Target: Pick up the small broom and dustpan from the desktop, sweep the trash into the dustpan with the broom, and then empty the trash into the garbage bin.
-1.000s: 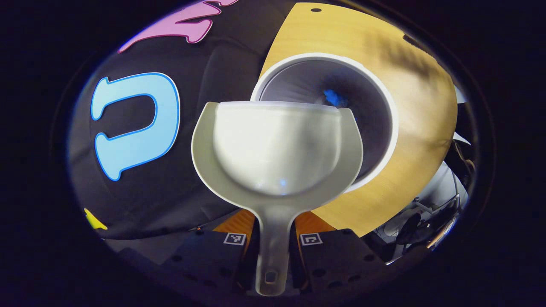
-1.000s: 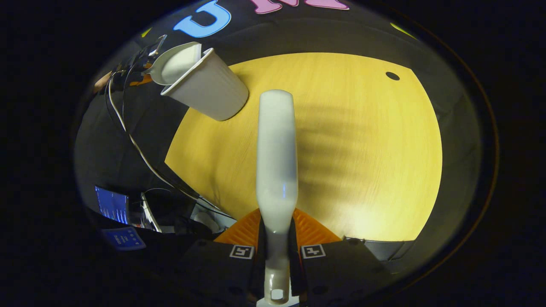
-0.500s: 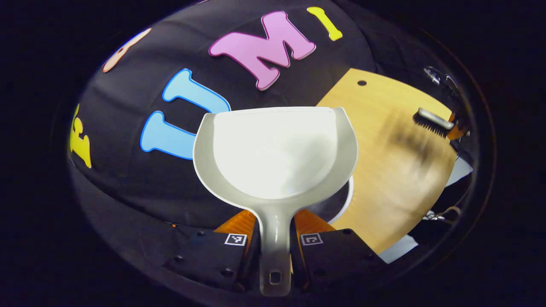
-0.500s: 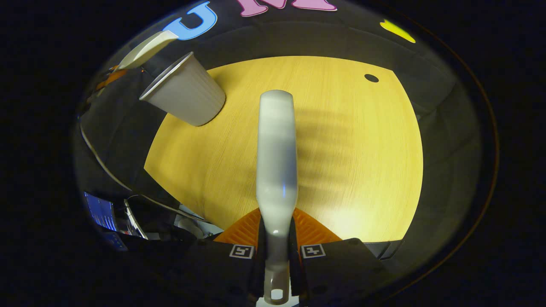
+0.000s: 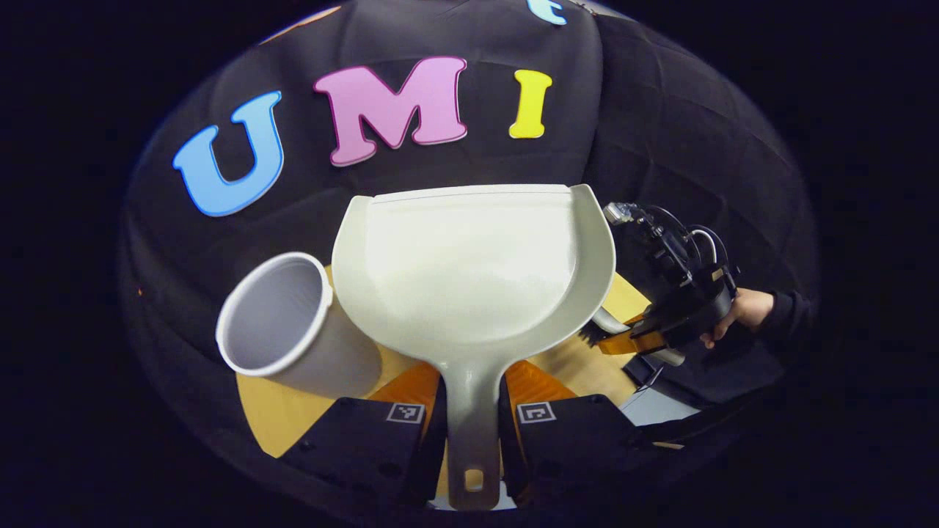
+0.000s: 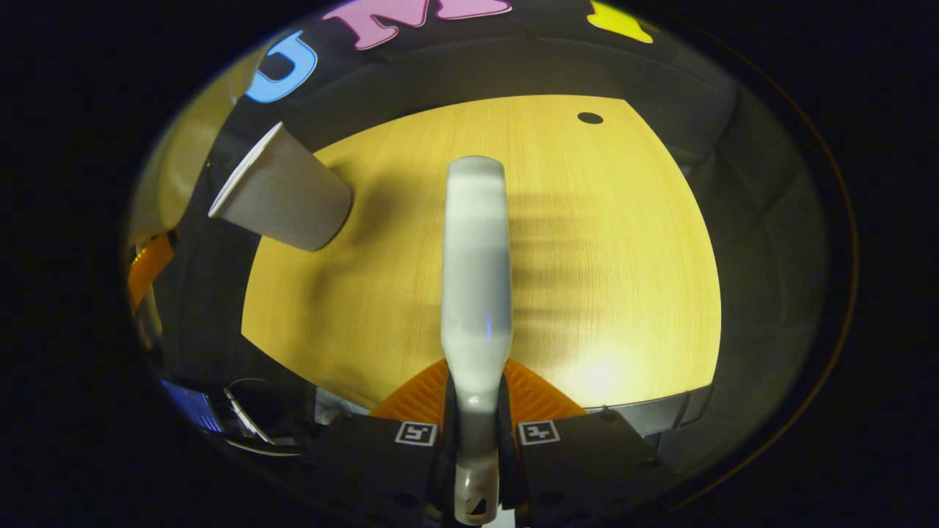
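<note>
Dustpan [image 5: 473, 271] was held level by its handle, clamped between the fingers of the left gripper [image 5: 472, 411], its pan raised in front of the booth wall. The garbage bin [image 5: 286, 330] stood on the wooden surface [image 5: 275, 414] just left of the pan, its mouth open. In the right gripper view, the broom [image 6: 475, 264] was clamped by its handle between the fingers of the right gripper [image 6: 477, 433], above the surface, with the bin at the far left. A hand [image 5: 744, 312] held the right gripper at right.
</note>
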The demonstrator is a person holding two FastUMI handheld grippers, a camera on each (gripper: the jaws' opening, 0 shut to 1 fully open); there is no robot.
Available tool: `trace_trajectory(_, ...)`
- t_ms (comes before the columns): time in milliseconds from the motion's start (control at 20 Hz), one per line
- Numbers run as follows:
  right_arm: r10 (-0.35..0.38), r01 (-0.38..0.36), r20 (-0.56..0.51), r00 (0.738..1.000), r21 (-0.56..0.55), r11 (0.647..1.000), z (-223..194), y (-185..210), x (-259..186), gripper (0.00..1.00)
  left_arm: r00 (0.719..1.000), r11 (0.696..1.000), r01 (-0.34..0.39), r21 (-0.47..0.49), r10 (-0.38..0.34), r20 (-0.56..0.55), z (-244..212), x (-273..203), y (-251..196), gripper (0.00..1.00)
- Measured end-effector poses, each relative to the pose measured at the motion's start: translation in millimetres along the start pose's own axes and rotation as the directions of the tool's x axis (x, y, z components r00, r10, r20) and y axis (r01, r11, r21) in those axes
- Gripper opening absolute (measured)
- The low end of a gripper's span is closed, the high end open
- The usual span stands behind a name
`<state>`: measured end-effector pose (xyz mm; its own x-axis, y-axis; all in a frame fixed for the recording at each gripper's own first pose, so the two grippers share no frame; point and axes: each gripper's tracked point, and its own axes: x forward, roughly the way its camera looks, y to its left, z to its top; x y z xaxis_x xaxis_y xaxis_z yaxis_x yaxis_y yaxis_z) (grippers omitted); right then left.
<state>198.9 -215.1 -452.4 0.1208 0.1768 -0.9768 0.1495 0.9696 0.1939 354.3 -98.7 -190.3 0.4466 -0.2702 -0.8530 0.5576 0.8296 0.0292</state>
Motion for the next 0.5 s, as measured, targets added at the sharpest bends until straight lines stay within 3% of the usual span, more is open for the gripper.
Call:
trace_trajectory(150,-0.034,0.033,-0.055,0.998,-0.017,0.999,-12.7,-9.3,19.3,0.26,0.993,0.996,-0.010,-0.090,0.000,-0.115,-54.2,50.1,-32.7,0.30)
trace_trajectory(300,-0.056,0.055,-0.081,0.995,-0.015,0.998,-9.0,-6.4,48.4,0.26,0.972,0.990,-0.016,-0.144,-0.019,-0.234,-106.6,94.1,-28.5,0.29)
trace_trajectory(500,-0.084,0.082,-0.101,0.991,-0.031,0.996,3.4,3.3,82.9,0.26,0.949,0.961,-0.136,-0.241,0.057,-0.309,-140.4,115.5,-7.1,0.30)
